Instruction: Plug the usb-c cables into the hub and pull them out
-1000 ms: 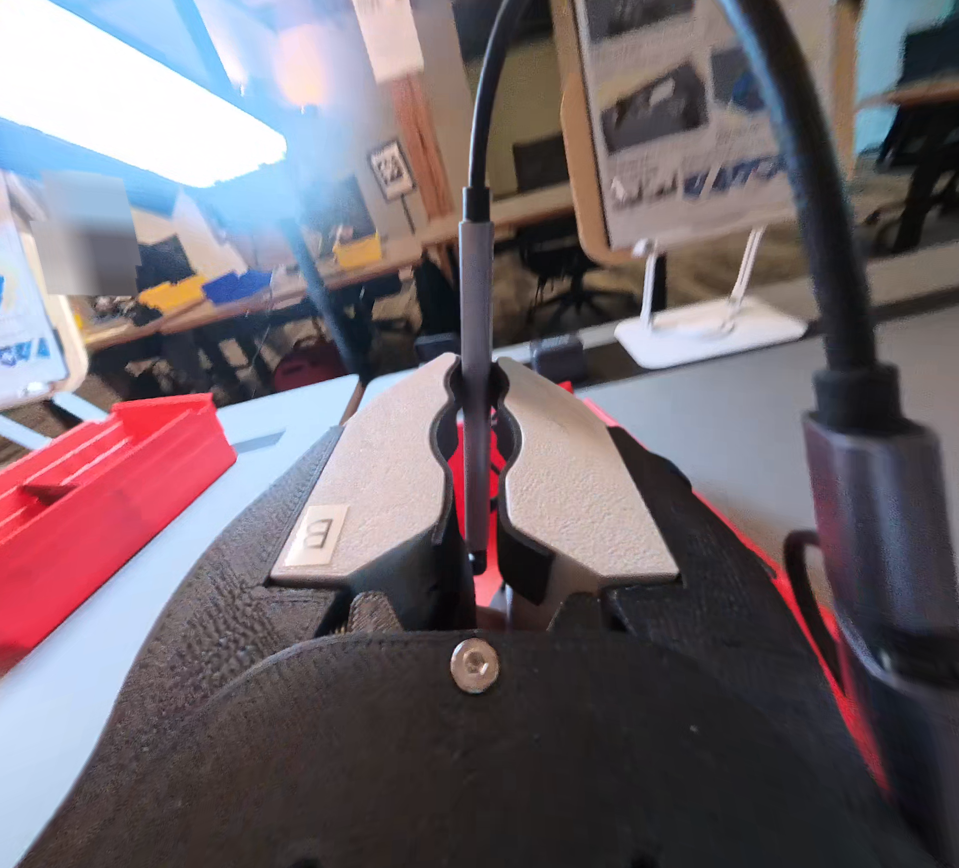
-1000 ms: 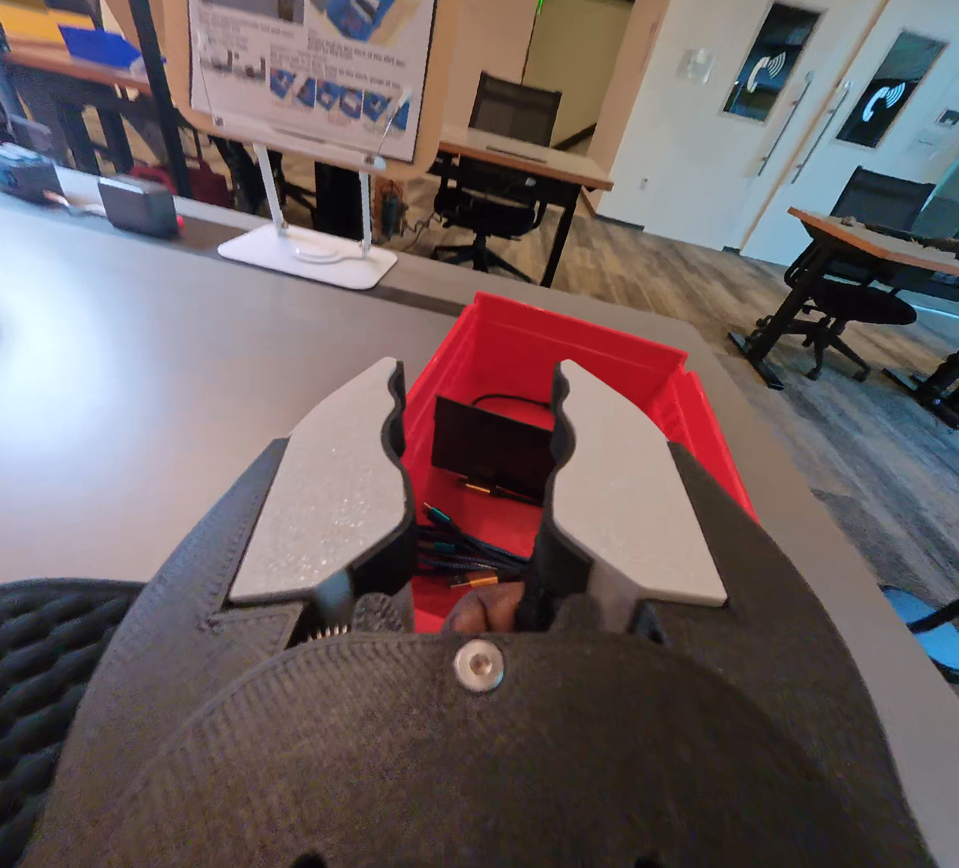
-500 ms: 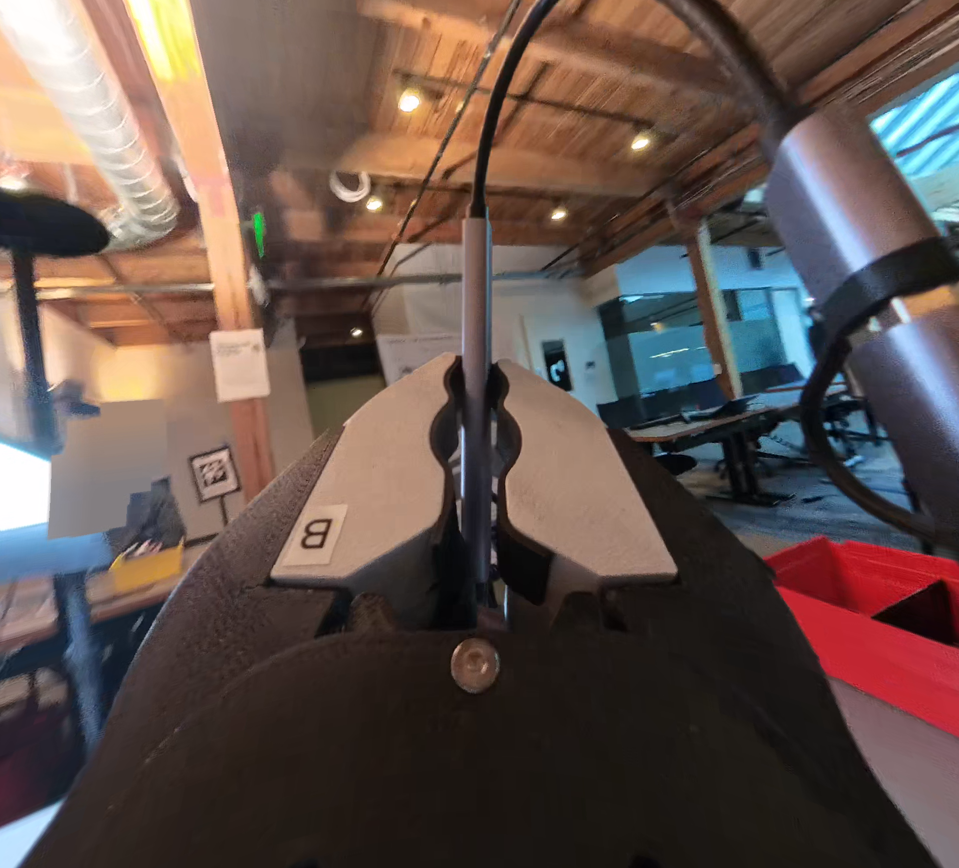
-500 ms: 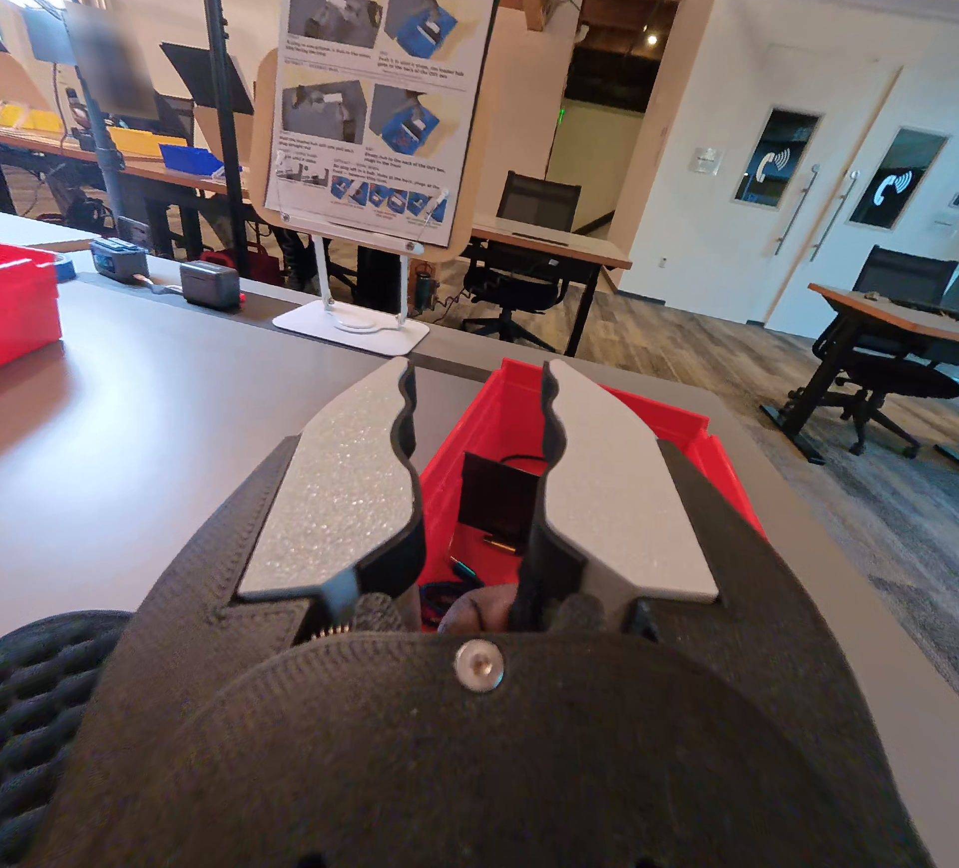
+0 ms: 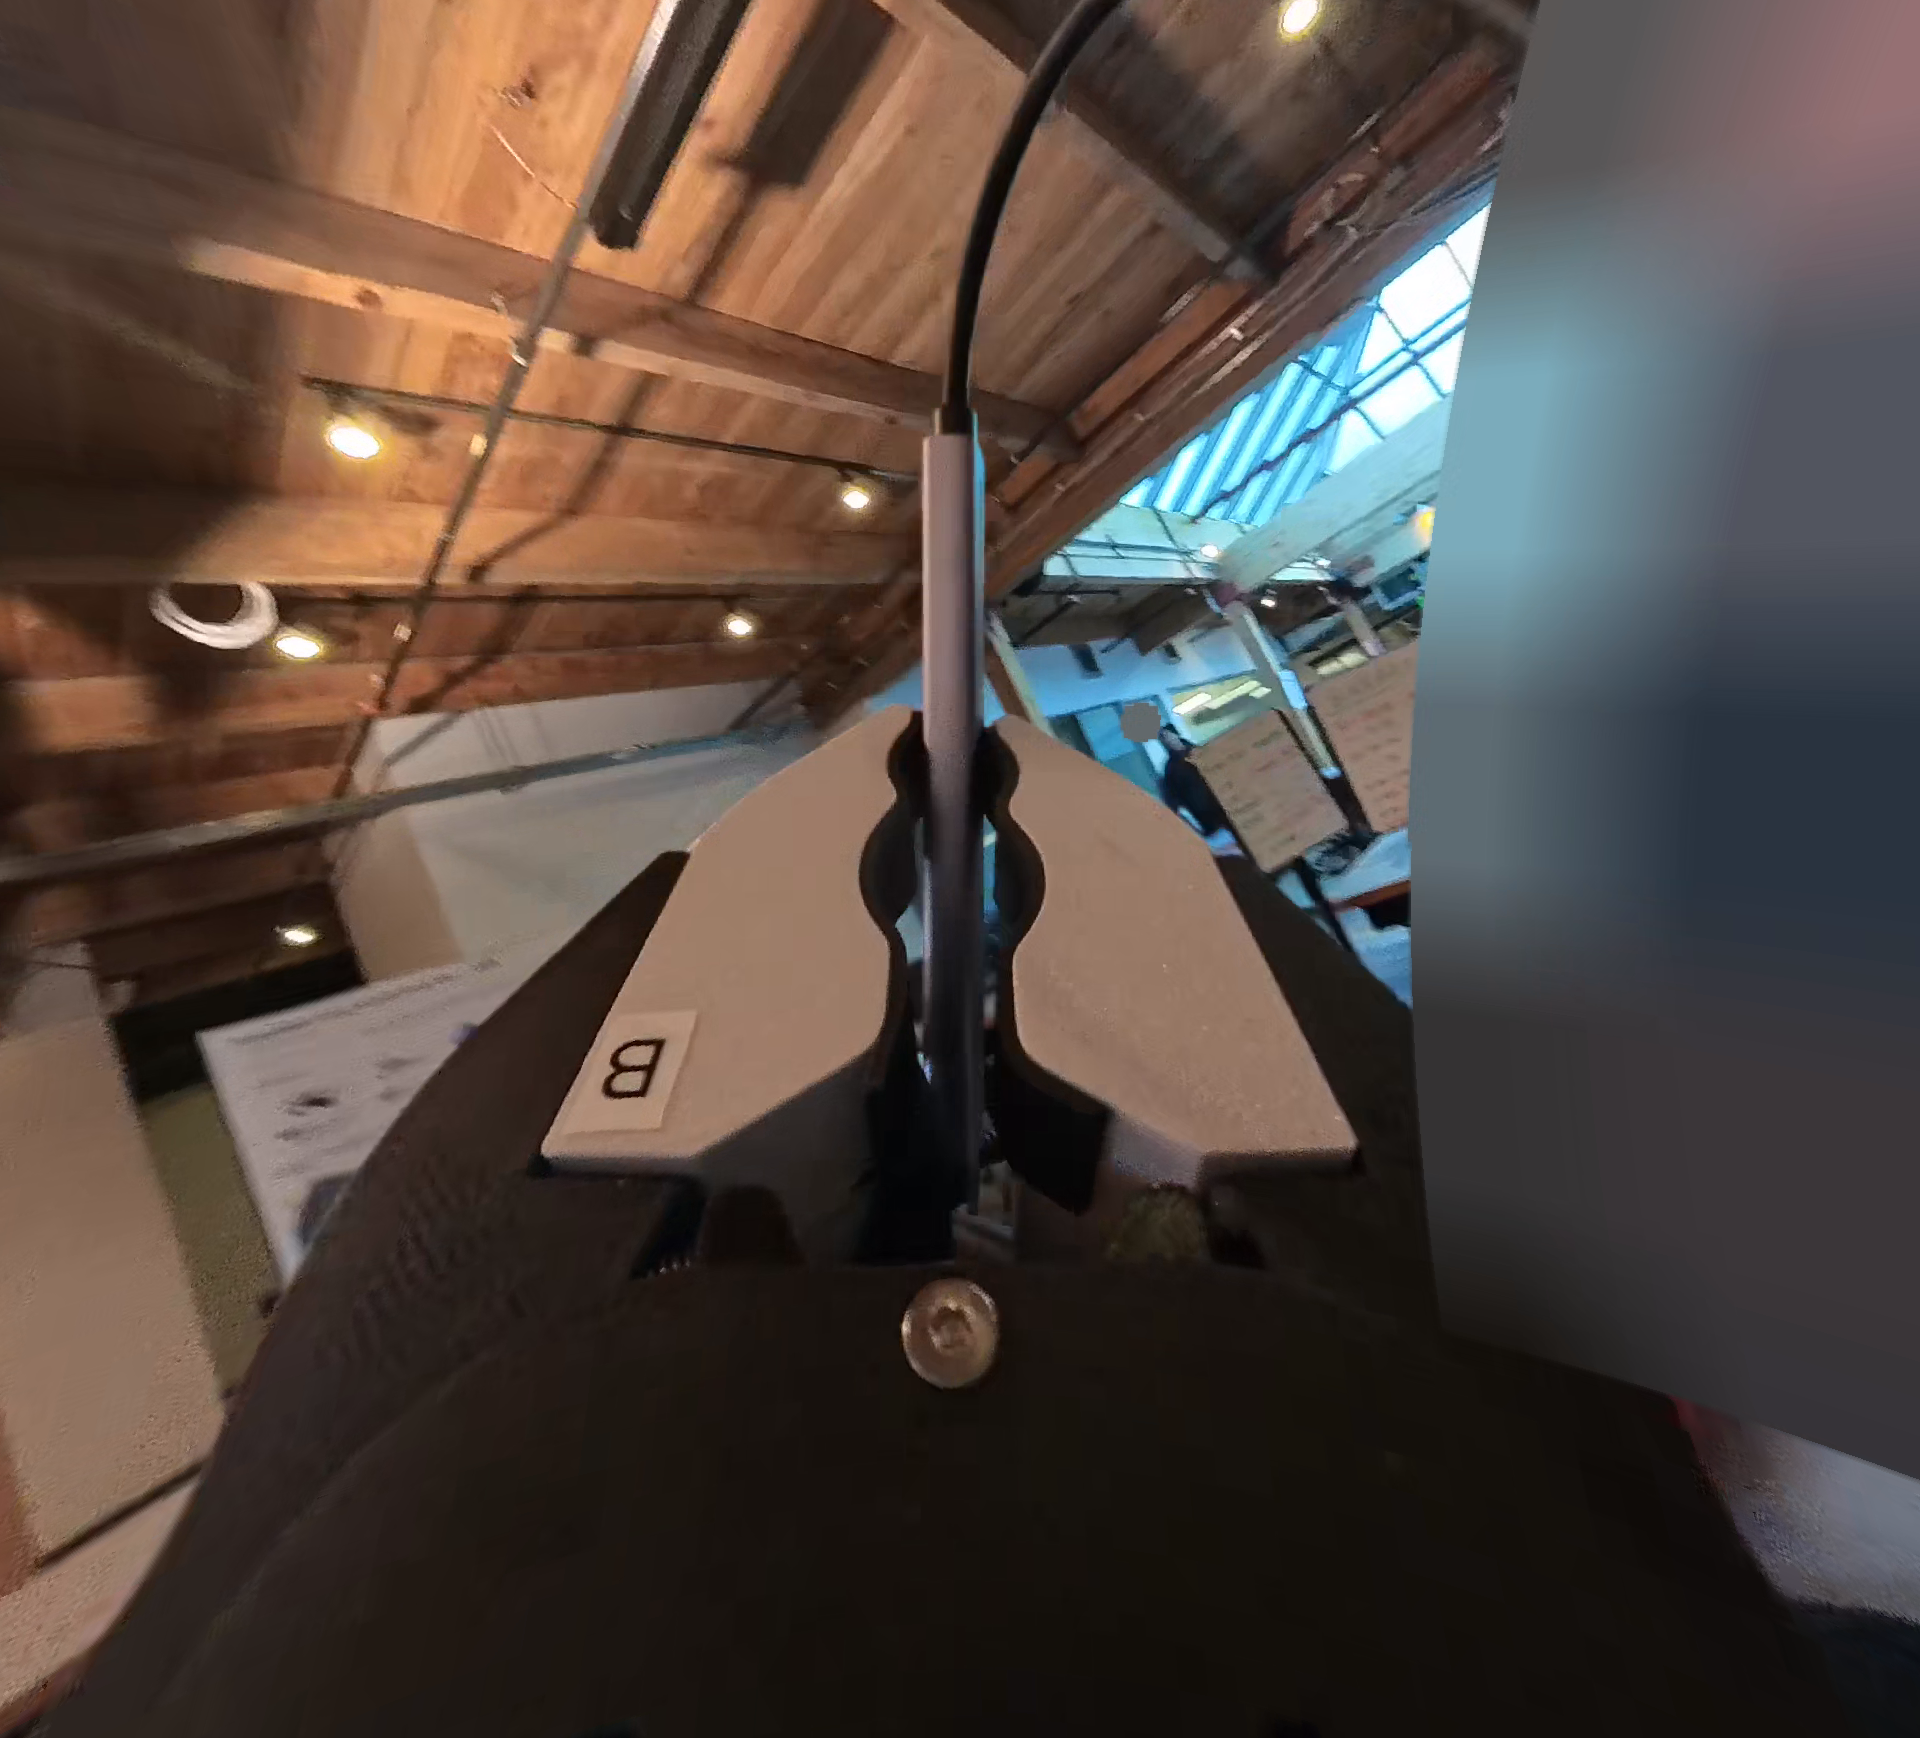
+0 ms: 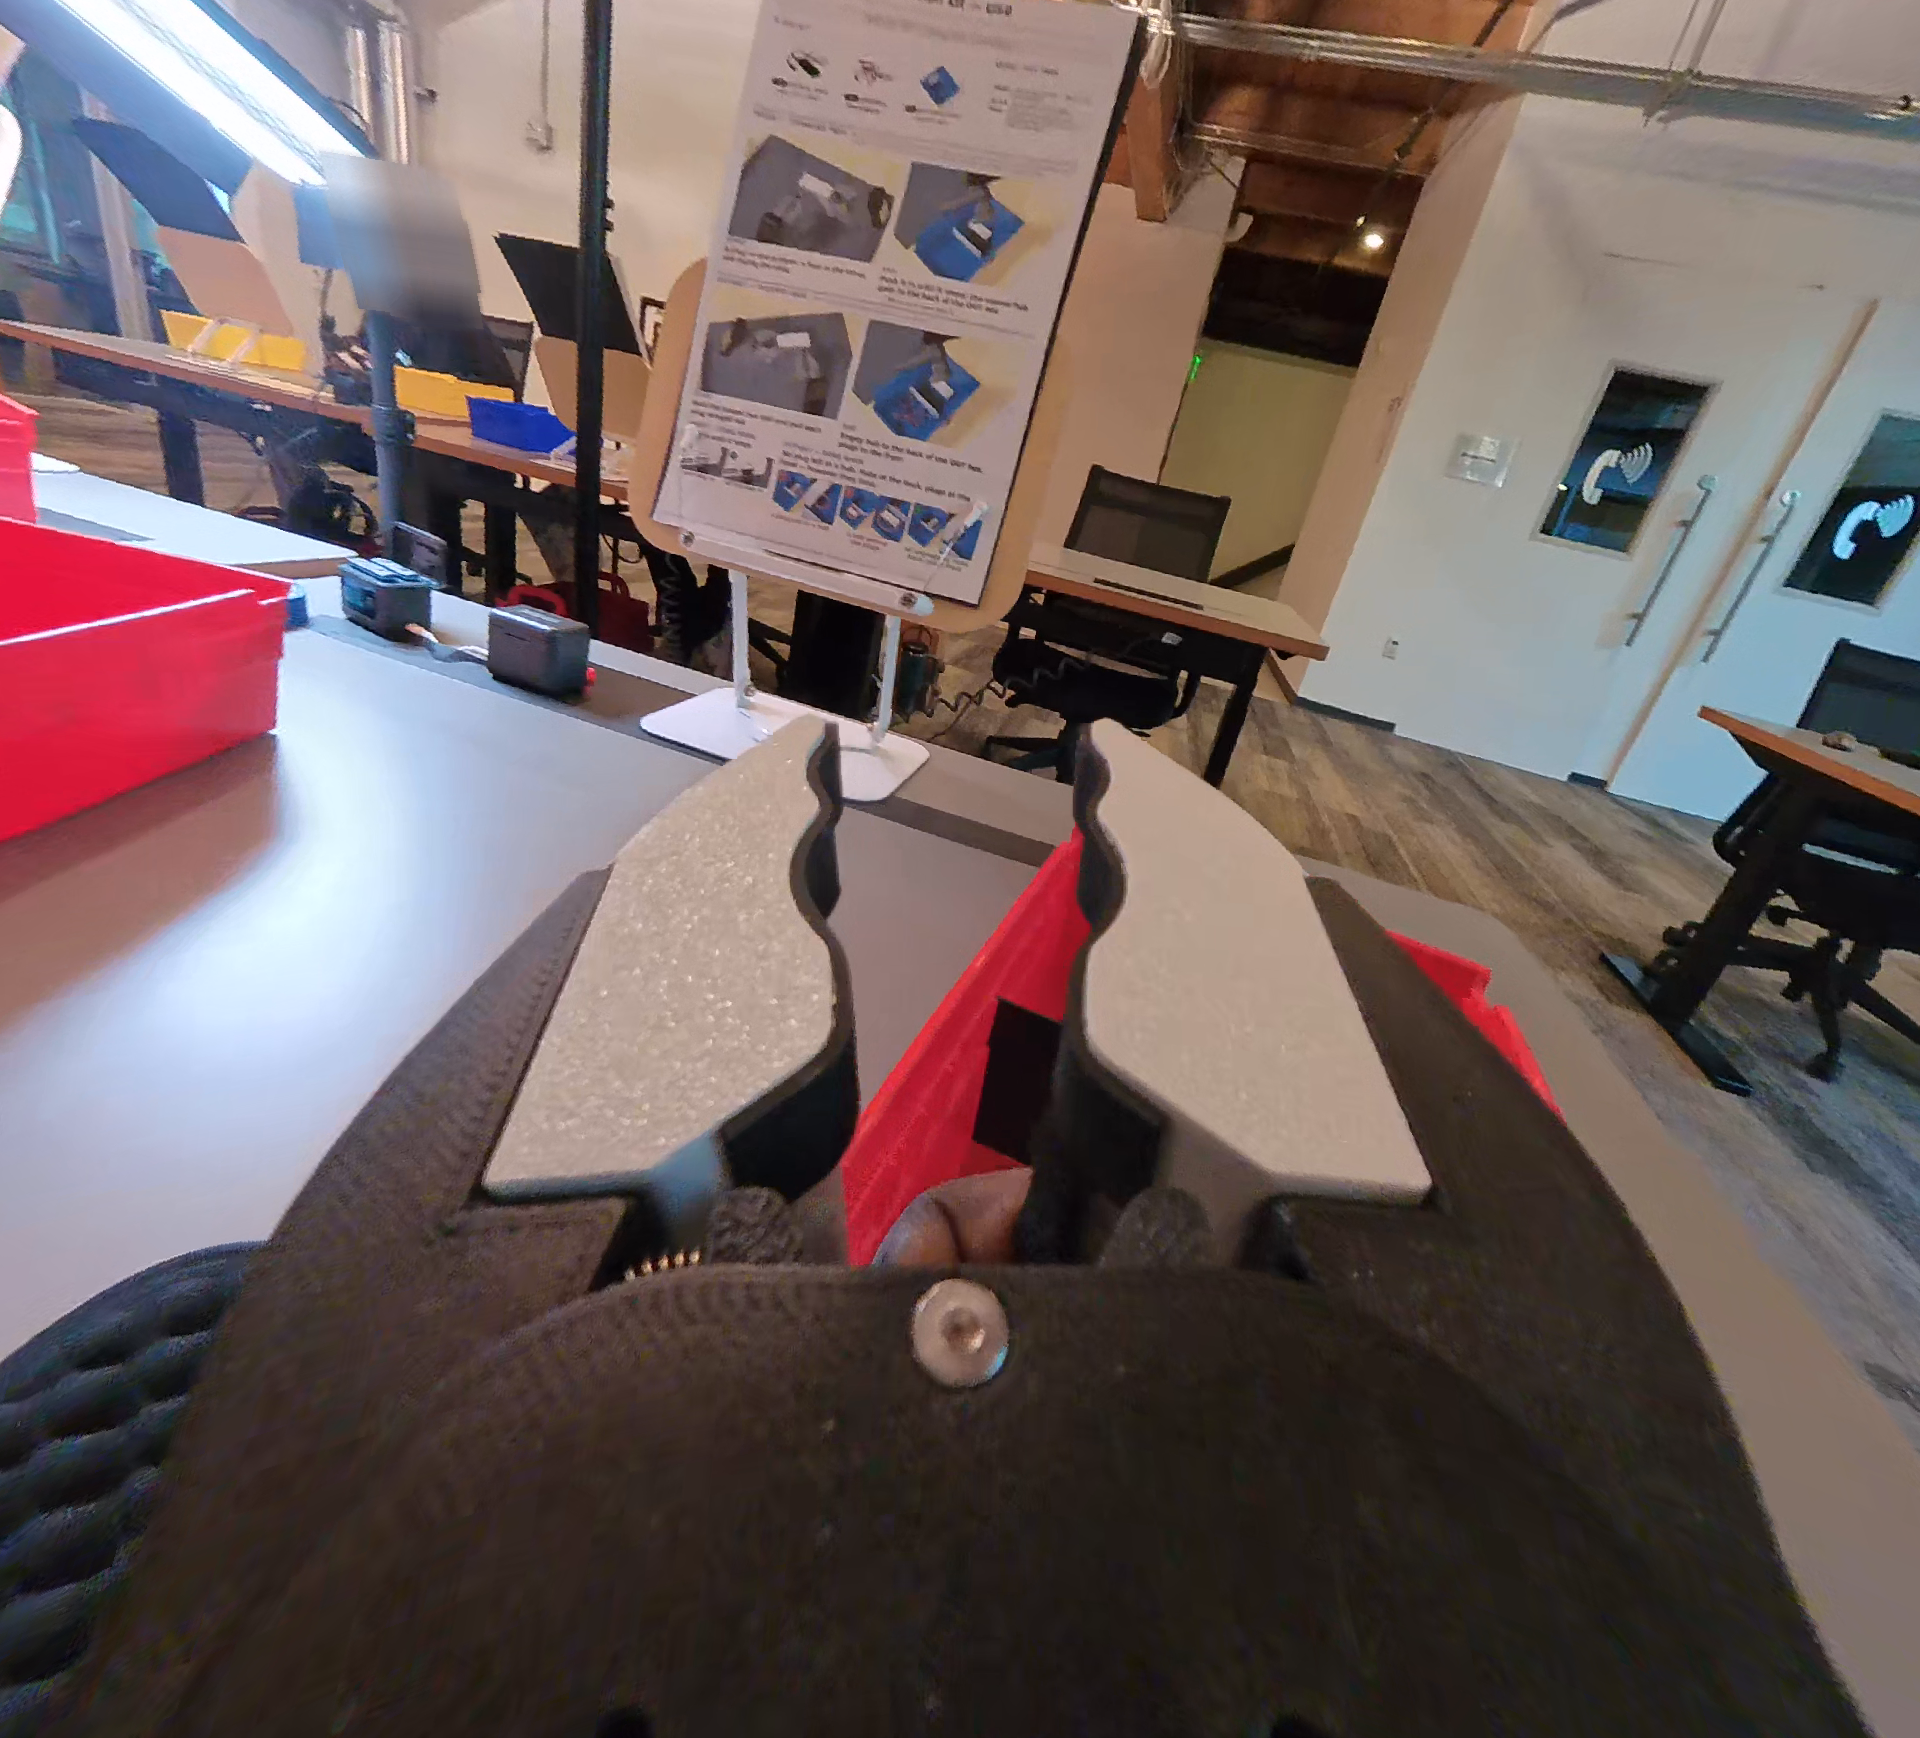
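The grey bench [image 6: 312, 909] is filling the left and middle of the right wrist view, matte and smooth, with a glossy red plastic bin [image 6: 935, 1044] sitting at centre behind the claw and a second red bin [image 6: 135, 649] lying at the left edge. An instruction sheet on a white stand [image 6: 894, 306] is standing upright at upper centre. The right claw [image 6: 951, 857] is hanging released, its speckled grey fingers [image 6: 686, 961] standing apart with nothing between them, tilted above the bin. In the left wrist view the camera is pointing up at a wooden plank ceiling [image 5: 520, 130], and the left claw [image 5: 951, 815] is clenching a slim, grey metal hub [image 5: 951, 649] edge-on, which is rising out of the scalloped fingers at the frame's centre. Its thin black rubbery lead [image 5: 1029, 130] is arching to the upper right. No usb-c cable is showing plugged into the hub; the dark shapes in the central bin may be cables, but that is too hidden to tell. This is looking like the set-up step: next, the hub probably needs levelling while the free claw is reaching for a plug.
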### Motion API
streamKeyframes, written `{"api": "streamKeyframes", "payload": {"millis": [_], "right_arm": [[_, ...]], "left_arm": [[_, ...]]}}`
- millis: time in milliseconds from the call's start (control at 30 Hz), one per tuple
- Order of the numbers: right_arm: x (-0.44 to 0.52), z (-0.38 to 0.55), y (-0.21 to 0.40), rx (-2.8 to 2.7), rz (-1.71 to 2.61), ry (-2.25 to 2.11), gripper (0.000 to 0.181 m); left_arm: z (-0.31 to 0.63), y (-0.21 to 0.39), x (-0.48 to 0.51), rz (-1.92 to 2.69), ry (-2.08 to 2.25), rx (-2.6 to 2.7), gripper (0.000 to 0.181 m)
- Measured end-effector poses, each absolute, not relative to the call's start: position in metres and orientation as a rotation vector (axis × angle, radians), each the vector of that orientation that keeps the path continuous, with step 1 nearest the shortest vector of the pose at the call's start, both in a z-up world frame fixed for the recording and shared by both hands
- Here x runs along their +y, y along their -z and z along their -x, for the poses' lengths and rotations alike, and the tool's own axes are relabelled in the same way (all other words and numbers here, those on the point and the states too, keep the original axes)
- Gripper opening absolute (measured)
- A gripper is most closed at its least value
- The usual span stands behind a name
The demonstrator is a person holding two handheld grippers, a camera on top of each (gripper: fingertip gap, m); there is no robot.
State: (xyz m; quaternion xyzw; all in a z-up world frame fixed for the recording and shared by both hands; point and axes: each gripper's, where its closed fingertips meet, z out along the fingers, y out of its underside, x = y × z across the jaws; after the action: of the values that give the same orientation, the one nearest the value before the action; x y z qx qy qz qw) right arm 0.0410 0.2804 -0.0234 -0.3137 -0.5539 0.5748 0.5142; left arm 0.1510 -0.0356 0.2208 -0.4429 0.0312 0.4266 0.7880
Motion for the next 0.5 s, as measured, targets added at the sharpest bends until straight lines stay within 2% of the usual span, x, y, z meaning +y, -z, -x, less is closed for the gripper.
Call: {"api": "streamKeyframes", "payload": {"millis": [33,300,500], "right_arm": [[0.278,-0.041,0.024,-1.337,0.743,-1.385,0.043],[0.265,-0.035,0.031,-1.381,0.702,-1.318,0.044],[0.215,-0.040,0.031,-1.473,0.533,-1.428,0.048]], "left_arm": [[-0.148,-0.212,-0.028,0.985,-0.885,0.061,0.009],[-0.103,-0.111,-0.005,1.126,-0.752,-0.136,0.009],[-0.065,-0.023,-0.006,1.228,-0.483,-0.368,0.009]]}}
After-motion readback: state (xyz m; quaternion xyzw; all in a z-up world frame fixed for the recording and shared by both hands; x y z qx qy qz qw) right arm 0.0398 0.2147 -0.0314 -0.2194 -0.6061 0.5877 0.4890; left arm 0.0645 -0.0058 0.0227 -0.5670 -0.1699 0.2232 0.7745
